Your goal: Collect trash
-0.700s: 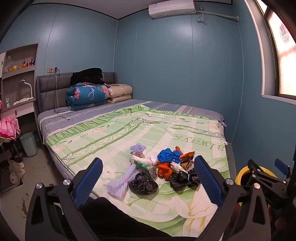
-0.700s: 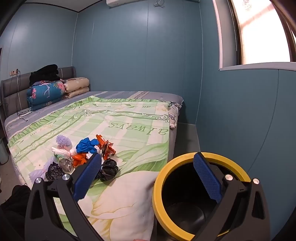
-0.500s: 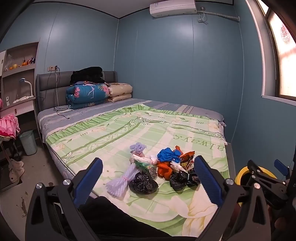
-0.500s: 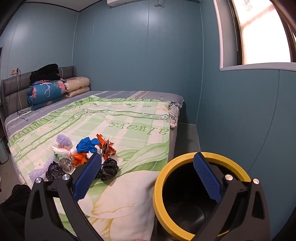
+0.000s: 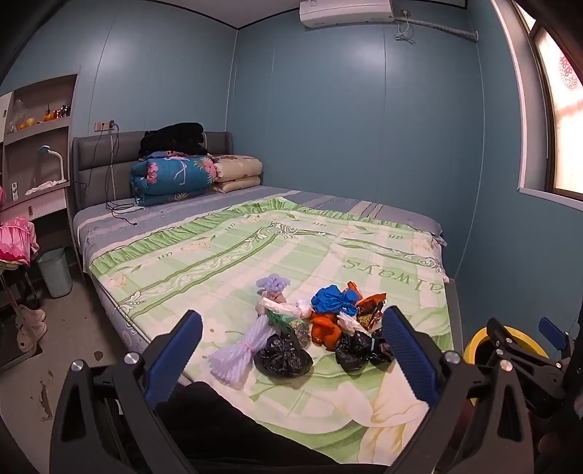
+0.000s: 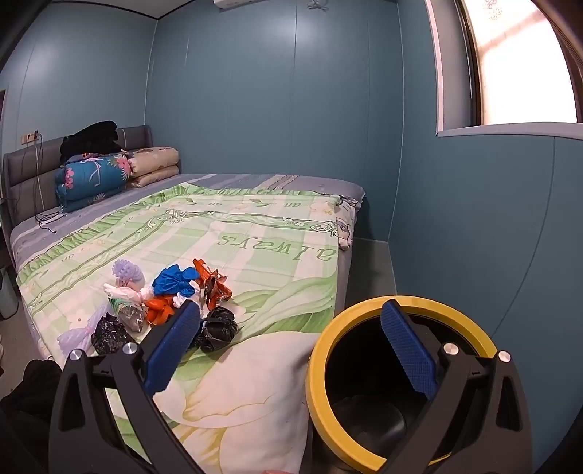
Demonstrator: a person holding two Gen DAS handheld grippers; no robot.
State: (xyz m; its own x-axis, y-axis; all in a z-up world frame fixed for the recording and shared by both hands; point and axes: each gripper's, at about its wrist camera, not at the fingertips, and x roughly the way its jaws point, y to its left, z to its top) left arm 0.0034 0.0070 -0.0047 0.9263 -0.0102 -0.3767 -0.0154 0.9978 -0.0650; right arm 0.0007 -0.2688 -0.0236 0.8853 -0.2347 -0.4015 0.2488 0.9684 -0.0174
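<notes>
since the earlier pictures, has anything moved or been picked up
Almost nothing changed. The left wrist view has panned slightly, so the shelves at its left edge sit a little further out of frame; the right view looks the same. Nothing was gripped or released: the left claw and right claw remain wide open and empty. The trash pile on the bed and the yellow-rimmed bin are unmoved.

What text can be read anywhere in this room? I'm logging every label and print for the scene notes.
"always": printed large on the green bedspread, seen upside down from the foot of the bed.
"un": small repeated print on the bedspread's border, only roughly legible.
Orange snack wrapper: print too crumpled to read.
Air conditioner: no readable mark.
</notes>
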